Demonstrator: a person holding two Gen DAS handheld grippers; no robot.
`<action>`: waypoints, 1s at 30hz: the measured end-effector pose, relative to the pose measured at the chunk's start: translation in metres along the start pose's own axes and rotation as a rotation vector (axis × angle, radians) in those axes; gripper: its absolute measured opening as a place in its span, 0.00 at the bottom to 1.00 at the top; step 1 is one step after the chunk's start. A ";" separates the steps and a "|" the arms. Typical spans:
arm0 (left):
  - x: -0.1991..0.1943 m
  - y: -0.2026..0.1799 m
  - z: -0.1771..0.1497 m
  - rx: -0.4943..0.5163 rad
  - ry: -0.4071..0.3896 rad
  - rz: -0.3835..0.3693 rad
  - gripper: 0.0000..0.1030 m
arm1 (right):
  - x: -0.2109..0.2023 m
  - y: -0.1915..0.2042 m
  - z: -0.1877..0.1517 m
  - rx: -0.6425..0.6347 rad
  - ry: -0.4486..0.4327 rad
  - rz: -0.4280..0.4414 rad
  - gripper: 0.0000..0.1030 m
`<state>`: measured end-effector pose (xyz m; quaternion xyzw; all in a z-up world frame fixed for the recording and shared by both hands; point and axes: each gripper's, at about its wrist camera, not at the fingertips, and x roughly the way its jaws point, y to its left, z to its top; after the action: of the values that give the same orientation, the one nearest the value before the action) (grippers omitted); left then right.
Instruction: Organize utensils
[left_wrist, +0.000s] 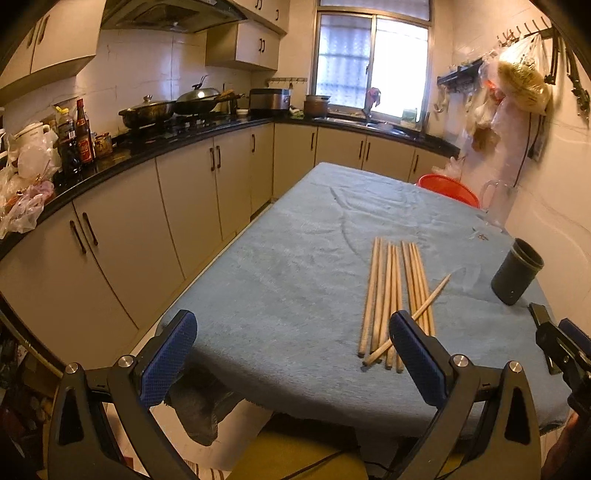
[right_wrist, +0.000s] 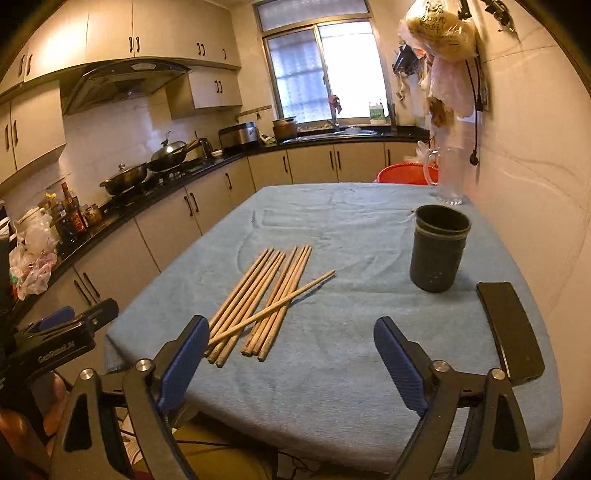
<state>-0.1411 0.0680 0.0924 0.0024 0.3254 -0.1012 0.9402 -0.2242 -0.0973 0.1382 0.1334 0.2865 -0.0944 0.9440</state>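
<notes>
Blue-padded right gripper (right_wrist: 291, 363) wide apart, empty | wooden chopsticks (right_wrist: 258, 301) untouched

left claw (left_wrist: 291, 358): black frame, blue textured pads, silver screws | right claw (right_wrist: 291, 354): same, white lettering

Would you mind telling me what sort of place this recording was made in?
Most likely a home kitchen: woks sit on a stove under a range hood, cabinets line a dark counter, and chopsticks lie on a cloth-covered table.
</notes>
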 end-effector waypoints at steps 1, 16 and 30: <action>0.001 0.001 0.001 -0.002 0.010 0.005 1.00 | 0.002 0.001 -0.001 -0.001 0.005 0.001 0.87; -0.001 -0.003 0.000 -0.005 0.067 0.008 1.00 | 0.008 -0.002 -0.006 0.008 0.033 -0.002 0.87; 0.000 -0.001 -0.001 -0.007 0.073 0.007 1.00 | 0.011 -0.004 -0.007 0.019 0.053 -0.007 0.87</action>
<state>-0.1414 0.0666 0.0917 0.0040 0.3596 -0.0967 0.9281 -0.2203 -0.1002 0.1254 0.1440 0.3110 -0.0969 0.9344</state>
